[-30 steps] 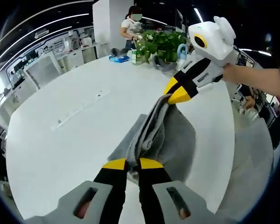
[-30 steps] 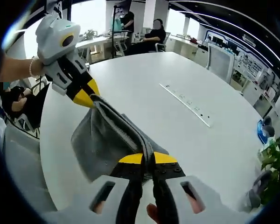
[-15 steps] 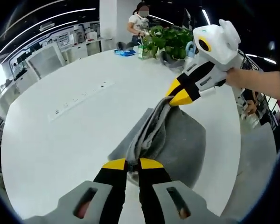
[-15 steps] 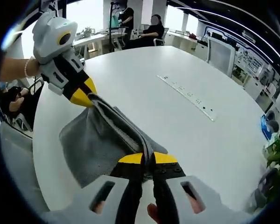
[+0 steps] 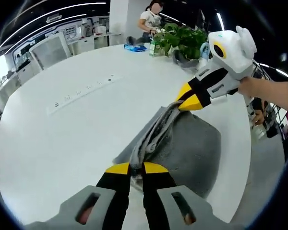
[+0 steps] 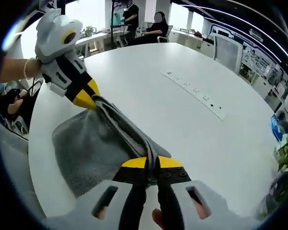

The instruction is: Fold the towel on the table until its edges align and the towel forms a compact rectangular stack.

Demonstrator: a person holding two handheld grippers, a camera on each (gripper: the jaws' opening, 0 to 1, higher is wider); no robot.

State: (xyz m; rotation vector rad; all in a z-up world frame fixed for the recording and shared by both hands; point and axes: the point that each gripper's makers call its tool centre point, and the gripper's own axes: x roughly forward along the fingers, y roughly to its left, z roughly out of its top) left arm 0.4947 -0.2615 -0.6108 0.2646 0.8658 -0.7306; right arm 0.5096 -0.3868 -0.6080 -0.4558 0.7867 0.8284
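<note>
Yellow-tipped left gripper point(image 5: 137, 168) and right gripper point(image 6: 151, 163) are each clamped tight on one end of the grey towel point(image 5: 182, 148), the gathered edge stretched between them and lifted, the rest draping onto the white round table point(image 5: 62, 139) near its edge. Table surface is glossy, with a recessed power strip point(image 6: 194, 93) along the middle. Room: open office, potted plant point(image 5: 180, 40) at the table's far side, people seated and standing beyond.
</note>
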